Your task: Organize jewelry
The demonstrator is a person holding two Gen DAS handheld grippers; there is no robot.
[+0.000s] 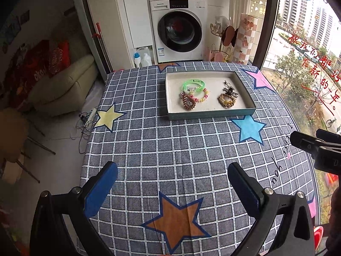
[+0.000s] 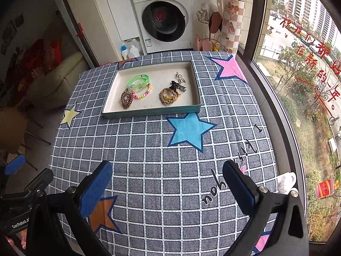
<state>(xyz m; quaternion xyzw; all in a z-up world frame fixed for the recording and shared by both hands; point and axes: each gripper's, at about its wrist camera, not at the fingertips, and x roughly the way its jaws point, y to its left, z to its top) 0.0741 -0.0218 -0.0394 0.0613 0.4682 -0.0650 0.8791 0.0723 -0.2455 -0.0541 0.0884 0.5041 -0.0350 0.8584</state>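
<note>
The table [image 1: 170, 149] under its checked, star-printed cloth filled most of what you saw, and nearly all of it was bare; no jewelry lay loose on the cloth in either view. That reads to me as a task near its end, or not yet needing the cloth as a sorting ground.

On the far half, towards the washing machine [image 1: 179, 29], sat the shallow tray [image 1: 211, 114], its pale floor edged by a low teal wall, probably there to keep small pieces from straying. Everything to be organized was inside it, in two loose groups. Towards the left lay the green bangle [image 2: 138, 81], with the pink-and-yellow bead bracelet [image 2: 145, 92] touching it and the oval brooch [image 2: 126, 100] just beside that. Towards the right lay the gold chain bracelet [image 2: 168, 96], a dark clip [image 2: 178, 86] against it, and a small pale charm [image 2: 180, 78] a little further back.

You held both tools low over the near edge, well apart from the tray. Your left gripper [image 1: 172, 183] stood spread wide with nothing between its blue pads, and your right gripper [image 2: 167, 181] was likewise wide and empty, ready to reach forward.
</note>
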